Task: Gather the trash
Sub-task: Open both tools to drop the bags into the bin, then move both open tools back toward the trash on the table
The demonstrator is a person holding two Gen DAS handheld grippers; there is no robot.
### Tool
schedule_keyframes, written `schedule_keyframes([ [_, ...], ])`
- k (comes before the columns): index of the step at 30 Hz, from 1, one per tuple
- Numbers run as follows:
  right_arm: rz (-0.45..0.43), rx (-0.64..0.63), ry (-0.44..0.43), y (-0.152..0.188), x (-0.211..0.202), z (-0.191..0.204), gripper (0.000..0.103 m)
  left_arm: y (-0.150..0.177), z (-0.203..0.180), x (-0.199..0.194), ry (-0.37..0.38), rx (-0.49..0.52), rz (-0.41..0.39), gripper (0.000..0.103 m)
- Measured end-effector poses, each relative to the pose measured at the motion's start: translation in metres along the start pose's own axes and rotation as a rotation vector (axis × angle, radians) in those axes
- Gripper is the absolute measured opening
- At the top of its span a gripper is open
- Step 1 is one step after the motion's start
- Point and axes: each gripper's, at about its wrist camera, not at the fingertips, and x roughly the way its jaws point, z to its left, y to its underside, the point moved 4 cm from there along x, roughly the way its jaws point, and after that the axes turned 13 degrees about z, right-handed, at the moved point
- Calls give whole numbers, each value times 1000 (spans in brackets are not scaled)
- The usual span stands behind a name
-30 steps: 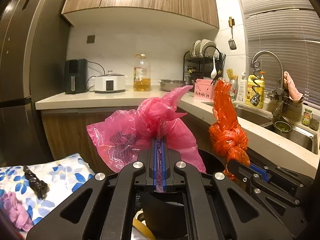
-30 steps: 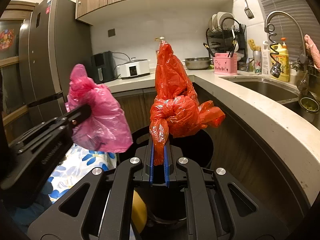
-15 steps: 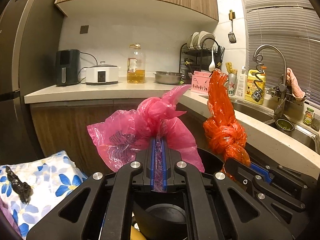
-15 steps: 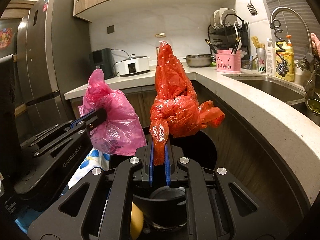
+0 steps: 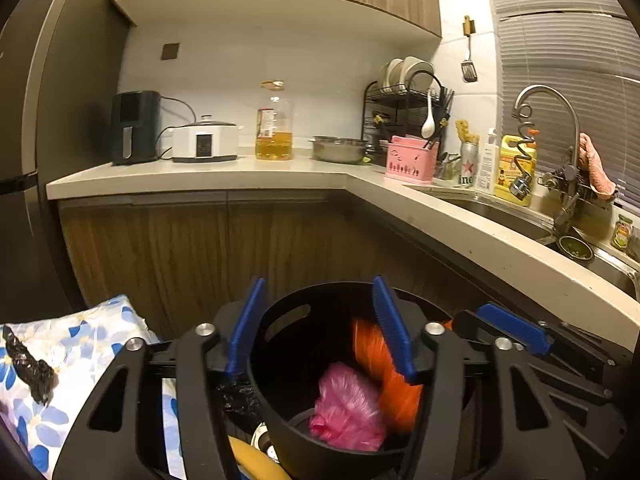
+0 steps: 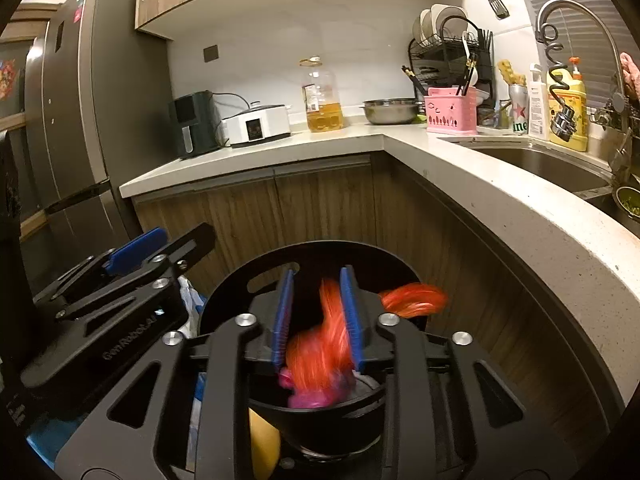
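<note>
Both bags released since the earlier frames. Left view: left tool [image 5: 322,332] just opened, nothing gripped; pink bag [image 5: 346,412] seen inside the black bin [image 5: 280,320]. Right view: right tool [image 6: 318,320] just parted; orange bag [image 6: 320,356] blurred, dropping between the jaws into the bin. Disposal judged nearly complete.

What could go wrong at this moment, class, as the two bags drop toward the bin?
1. The orange bag sits between the right tongs' just-opened jaws and may snag on a pad.
2. One orange tail lies over the bin rim and could hang outside.
</note>
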Motion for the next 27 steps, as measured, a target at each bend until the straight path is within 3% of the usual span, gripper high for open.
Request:
schedule_keyframes([
  [6,-4,10,16,3,-3,-1,52,5,13,-7,-51,-31,0,79],
  [13,2,9,26,15,-13,1,77,21,30,-27,-130,-55,10,90],
  [15,3,0,38,20,-17,2,78,27,35,-34,-153,-54,8,94],
  [27,1,-32,84,47,-47,18,82,54,51,-84,-244,-88,2,96],
])
